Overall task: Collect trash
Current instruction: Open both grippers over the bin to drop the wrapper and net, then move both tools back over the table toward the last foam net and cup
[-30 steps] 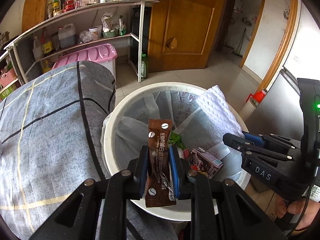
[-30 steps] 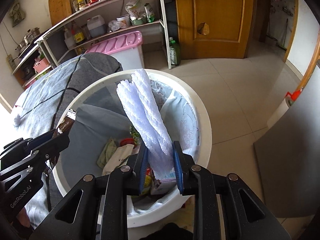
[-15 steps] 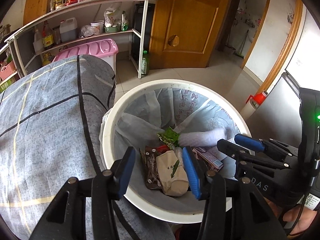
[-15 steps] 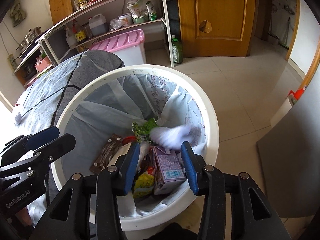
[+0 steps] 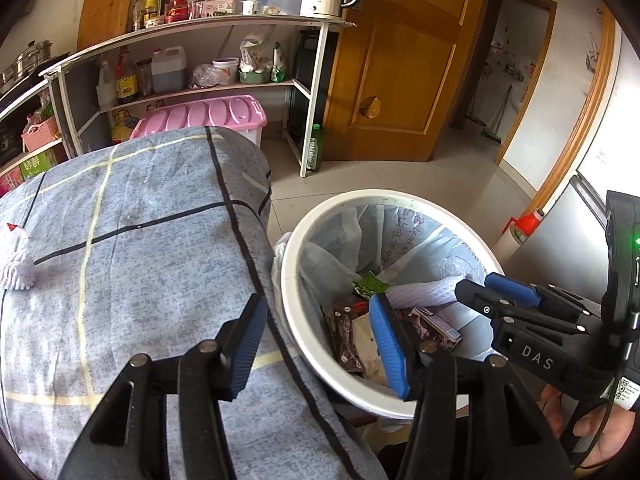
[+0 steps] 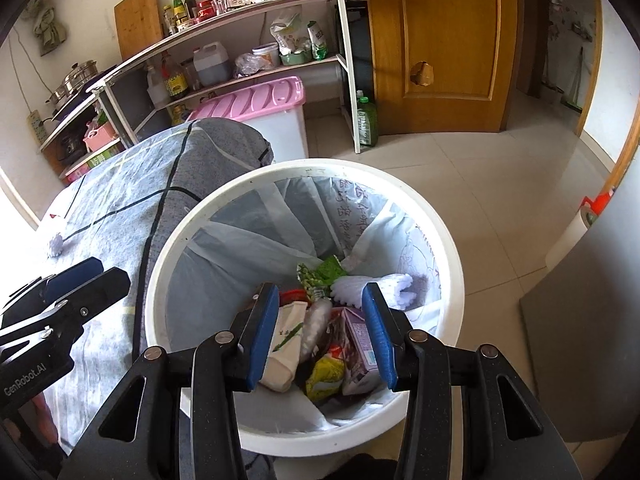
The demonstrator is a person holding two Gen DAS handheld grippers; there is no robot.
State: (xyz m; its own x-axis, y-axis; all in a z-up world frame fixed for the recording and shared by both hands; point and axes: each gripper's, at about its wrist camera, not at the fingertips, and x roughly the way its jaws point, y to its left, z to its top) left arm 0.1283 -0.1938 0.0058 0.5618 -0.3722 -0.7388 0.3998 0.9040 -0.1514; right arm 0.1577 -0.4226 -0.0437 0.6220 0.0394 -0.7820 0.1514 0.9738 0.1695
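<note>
Both tools stand released with nothing between their pads. The left tool (image 5: 318, 342), whose jaws have just been opening, hangs over the cloth-covered table's (image 5: 132, 248) edge beside the white bin (image 6: 448, 240). The right tool (image 6: 322, 330), its jaws also just opened, hovers above the bin, where the brown wrapper (image 5: 342, 336) and white foam sleeve (image 6: 376, 286) lie among other trash.

Pale tiled floor (image 6: 500, 208) runs far to a brown wooden door (image 6: 440, 44). Left of it, a white shelf rack (image 5: 192, 28) holds bottles above a pink-lidded storage box (image 5: 200, 114). Daylight fills the room.
</note>
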